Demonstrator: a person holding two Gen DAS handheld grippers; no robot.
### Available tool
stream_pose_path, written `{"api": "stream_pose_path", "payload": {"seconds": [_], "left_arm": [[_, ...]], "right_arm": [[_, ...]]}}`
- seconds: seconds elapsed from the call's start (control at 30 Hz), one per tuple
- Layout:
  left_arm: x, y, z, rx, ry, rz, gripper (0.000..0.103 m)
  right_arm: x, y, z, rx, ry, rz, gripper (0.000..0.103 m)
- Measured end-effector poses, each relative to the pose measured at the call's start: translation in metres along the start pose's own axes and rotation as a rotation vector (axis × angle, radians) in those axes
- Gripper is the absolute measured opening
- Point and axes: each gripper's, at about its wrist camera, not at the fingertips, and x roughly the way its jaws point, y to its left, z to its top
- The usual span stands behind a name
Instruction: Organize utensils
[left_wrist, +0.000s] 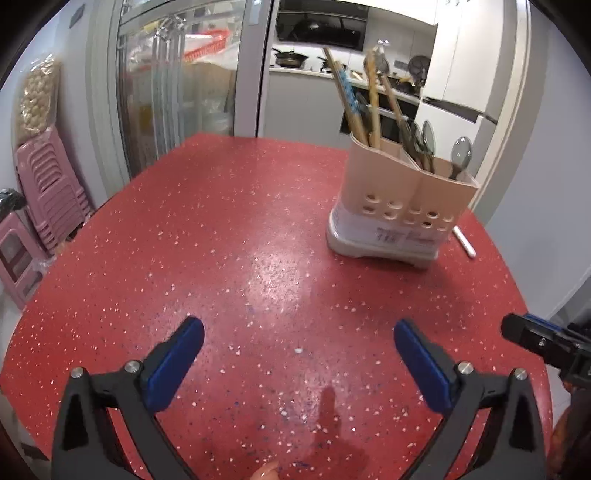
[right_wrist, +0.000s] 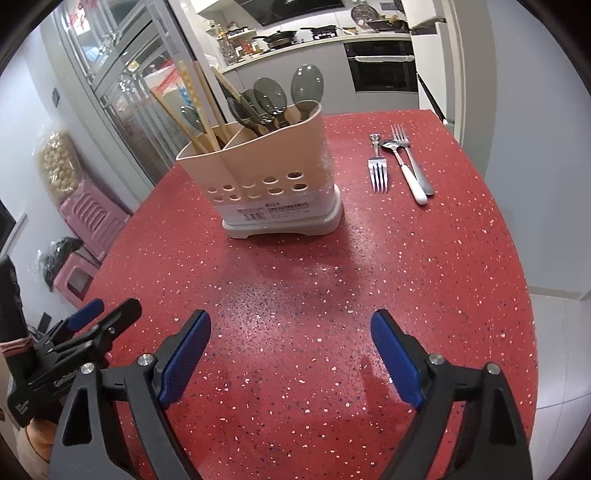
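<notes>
Both claws were spread wide with nothing in them: left gripper (left_wrist: 299, 332) and right gripper (right_wrist: 291, 325) hovered low over the red speckled table (right_wrist: 461, 266). The beige utensil holder (right_wrist: 266, 173) stood further back (already full of spoons and wooden handles), while two forks (right_wrist: 378, 170) and a white-handled spoon (right_wrist: 404, 166) lay beside it.

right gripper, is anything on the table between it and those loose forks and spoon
Nothing visible does. The right gripper is open and empty over bare red table. The forks and spoon lie ahead to its right; the utensil holder stands off to their left.
</notes>
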Motion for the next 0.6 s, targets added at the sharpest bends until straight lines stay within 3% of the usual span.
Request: {"api": "stream_pose_path", "payload": {"seconds": [0.13, 0.4, 0.6], "left_arm": [[0.038, -0.004, -0.002, 0.025, -0.047, 0.033, 0.103], [0.116, -0.012, -0.014, 0.071, -0.063, 0.076, 0.103], [0.176, -0.013, -0.017, 0.07, -0.061, 0.072, 0.103]], "right_arm": [[0.0, -0.004, 0.0, 0.019, -0.02, -0.008, 0.091], [-0.01, -0.01, 0.002, 0.045, -0.105, -0.059, 0.091], [-0.007, -0.009, 0.004, 0.021, -0.062, -0.073, 0.091]]}}
